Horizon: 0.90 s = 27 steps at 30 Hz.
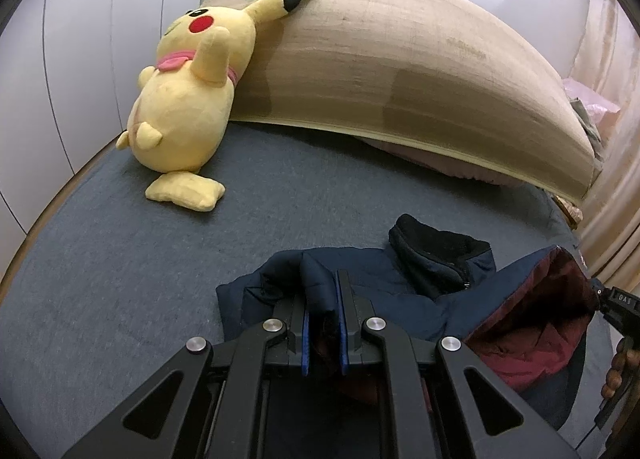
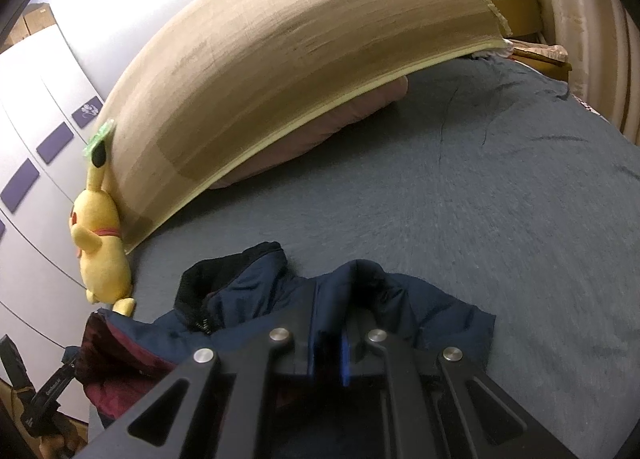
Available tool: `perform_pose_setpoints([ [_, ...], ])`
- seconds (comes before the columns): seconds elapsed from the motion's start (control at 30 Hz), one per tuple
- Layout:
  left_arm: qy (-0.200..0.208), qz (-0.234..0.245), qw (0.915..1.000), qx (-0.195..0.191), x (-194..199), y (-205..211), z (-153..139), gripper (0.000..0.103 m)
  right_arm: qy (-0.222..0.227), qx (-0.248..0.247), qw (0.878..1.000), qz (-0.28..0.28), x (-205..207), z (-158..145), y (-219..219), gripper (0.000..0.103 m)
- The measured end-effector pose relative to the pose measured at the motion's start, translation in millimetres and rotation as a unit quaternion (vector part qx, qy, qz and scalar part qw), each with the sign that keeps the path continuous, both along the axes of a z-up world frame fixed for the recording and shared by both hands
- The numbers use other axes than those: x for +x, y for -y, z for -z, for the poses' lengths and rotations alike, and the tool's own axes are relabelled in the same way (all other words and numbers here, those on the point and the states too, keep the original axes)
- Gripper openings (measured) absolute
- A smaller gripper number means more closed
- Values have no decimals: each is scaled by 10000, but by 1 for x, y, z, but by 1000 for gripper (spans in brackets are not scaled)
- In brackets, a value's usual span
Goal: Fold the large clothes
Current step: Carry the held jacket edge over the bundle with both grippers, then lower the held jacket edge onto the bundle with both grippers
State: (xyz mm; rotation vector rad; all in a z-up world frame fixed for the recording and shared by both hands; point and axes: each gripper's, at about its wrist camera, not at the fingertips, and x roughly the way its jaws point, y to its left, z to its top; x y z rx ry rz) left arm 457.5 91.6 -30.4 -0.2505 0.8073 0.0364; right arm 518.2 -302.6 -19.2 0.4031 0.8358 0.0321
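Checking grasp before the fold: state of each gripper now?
Left gripper: closed on a fold of the navy jacket.
Right gripper: closed on the jacket's edge.

Grey-blue bed (image 1: 120, 259), tan headboard (image 1: 420, 59), white wardrobe (image 1: 80, 59)

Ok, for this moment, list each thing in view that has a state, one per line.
left claw: shut on a fold of the jacket.
right claw: shut on the jacket's edge.
jacket: navy, bunched on the bed, maroon lining exposed, collar zip partly open.
plush toy: leaning against the headboard.
bed: sheet spread flat.
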Motion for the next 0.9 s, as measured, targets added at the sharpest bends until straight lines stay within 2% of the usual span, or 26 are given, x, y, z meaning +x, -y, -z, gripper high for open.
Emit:
perform_pose_setpoints([
  [0.57, -256, 88, 9993, 255, 46, 10, 20, 11, -217, -292, 9993, 75, 40, 16, -6, 9],
  [0.9, -516, 164, 9978, 372, 66, 10, 42, 11, -441, -482, 9979, 58, 63, 32, -11, 9],
])
